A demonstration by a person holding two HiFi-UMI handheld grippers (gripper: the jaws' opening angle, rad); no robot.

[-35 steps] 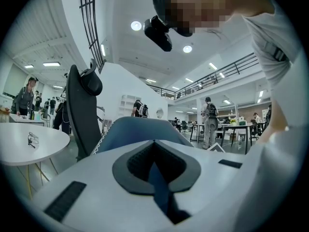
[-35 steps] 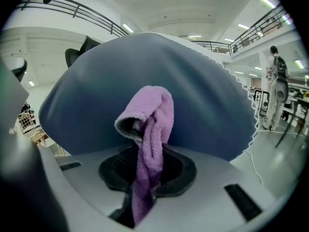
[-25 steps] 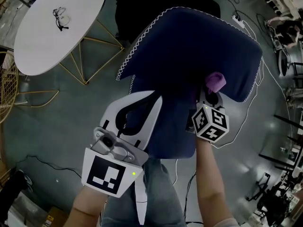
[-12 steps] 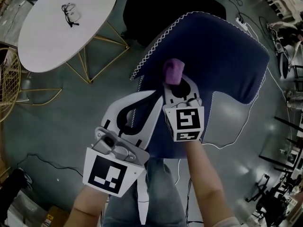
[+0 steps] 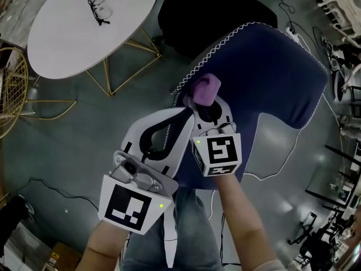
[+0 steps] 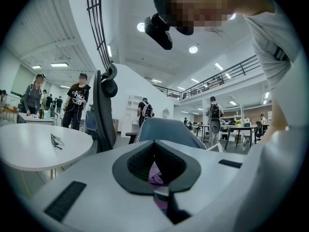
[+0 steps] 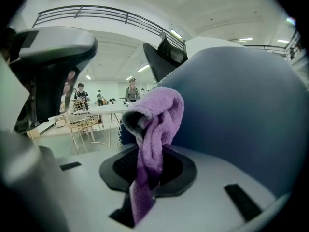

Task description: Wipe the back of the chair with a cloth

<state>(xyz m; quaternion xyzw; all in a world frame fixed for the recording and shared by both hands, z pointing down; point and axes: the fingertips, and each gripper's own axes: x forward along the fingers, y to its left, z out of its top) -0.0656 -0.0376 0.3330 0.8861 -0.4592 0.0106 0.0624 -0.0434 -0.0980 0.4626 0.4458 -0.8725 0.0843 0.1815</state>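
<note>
Gripping purple cloth point(image 5: 204, 89) in R gripper point(image 5: 206, 101), jaws clenched on it, loose end hanging down betw. them. Cloth bunched at left edge of navy chair back point(image 5: 276, 66), by white zigzag stitching; looks touching in R gripper view. L gripper point(image 5: 183, 117) just left of R, jaws closed together, nothing betw. them. Far left: round white table point(image 5: 67, 38) w/ eyeglasses point(image 5: 98, 10) on top.
</note>
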